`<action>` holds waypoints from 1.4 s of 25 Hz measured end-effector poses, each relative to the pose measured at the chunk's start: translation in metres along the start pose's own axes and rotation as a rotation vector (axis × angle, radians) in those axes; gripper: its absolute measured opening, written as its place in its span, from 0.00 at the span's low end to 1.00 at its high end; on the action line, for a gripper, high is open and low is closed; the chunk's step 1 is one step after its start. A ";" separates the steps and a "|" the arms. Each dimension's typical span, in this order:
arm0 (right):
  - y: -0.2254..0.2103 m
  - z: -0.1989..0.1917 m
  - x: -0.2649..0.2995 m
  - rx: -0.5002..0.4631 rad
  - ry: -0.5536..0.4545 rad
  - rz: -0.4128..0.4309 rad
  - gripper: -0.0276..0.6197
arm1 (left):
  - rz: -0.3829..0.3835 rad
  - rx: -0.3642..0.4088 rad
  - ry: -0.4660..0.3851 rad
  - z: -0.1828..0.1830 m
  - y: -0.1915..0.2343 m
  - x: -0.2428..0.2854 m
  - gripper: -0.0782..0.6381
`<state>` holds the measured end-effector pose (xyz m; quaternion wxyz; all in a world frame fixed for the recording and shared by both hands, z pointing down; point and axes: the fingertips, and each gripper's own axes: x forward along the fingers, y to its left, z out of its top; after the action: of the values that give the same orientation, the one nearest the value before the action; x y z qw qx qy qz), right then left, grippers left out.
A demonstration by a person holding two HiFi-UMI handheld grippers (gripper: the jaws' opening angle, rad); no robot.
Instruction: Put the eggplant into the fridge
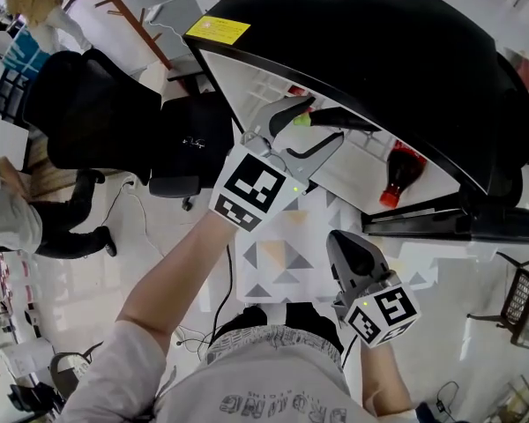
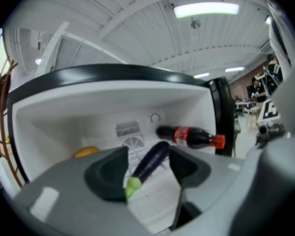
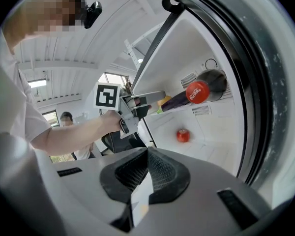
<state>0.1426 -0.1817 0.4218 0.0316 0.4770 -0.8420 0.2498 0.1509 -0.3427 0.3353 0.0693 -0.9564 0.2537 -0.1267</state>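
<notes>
The eggplant point(image 2: 151, 163), slim and purple with a green stem end, lies on a white shelf inside the open fridge point(image 1: 361, 51). My left gripper point(image 1: 324, 120) reaches into the fridge with its jaws spread wider than the eggplant, which lies slantwise between them with its stem by the left jaw. In the right gripper view the left gripper point(image 3: 150, 104) and the eggplant point(image 3: 174, 103) show at the fridge mouth. My right gripper point(image 1: 337, 238) hangs back in front of the fridge, shut and empty.
A cola bottle point(image 2: 191, 136) lies on the same shelf behind the eggplant. A yellow fruit point(image 2: 86, 152) sits at the shelf's left, and a red fruit point(image 3: 183, 135) lies lower in the fridge. A black office chair point(image 1: 115, 122) stands to the left.
</notes>
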 end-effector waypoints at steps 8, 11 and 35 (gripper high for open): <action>0.010 0.002 -0.001 -0.009 -0.012 -0.012 0.05 | 0.011 -0.039 -0.009 -0.005 -0.004 -0.034 0.43; 0.017 0.001 0.000 -0.011 -0.015 -0.015 0.05 | 0.014 -0.050 -0.011 -0.010 -0.007 -0.049 0.38; 0.064 0.007 -0.005 -0.050 -0.062 -0.068 0.05 | 0.023 -0.168 -0.044 -0.032 -0.033 -0.157 0.16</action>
<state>0.0939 -0.1546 0.3890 0.0257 0.5120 -0.8319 0.2124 0.0259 -0.2376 0.3400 -0.0040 -0.9585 0.2727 -0.0831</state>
